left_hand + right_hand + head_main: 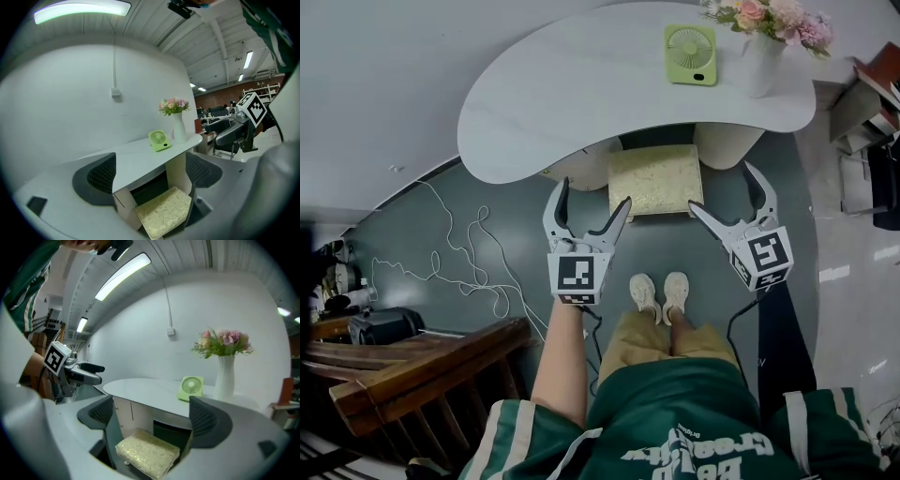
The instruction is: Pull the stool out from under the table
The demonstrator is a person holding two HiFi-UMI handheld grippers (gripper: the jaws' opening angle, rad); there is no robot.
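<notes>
A stool [655,180] with a pale yellow cushion stands half under the white curved table [581,84], its front part sticking out toward me. The cushion shows low in the left gripper view [165,212] and in the right gripper view [147,453]. My left gripper [592,201] is open, held just left of the stool's front corner and apart from it. On the stool's right side my right gripper [724,195] is open too, also not touching. Both hold nothing.
On the table stand a green fan [691,54] and a white vase of flowers [763,58]. A white cable [459,253] trails over the dark floor at left. A wooden chair [422,380] stands at lower left. The person's feet [661,294] are right behind the stool.
</notes>
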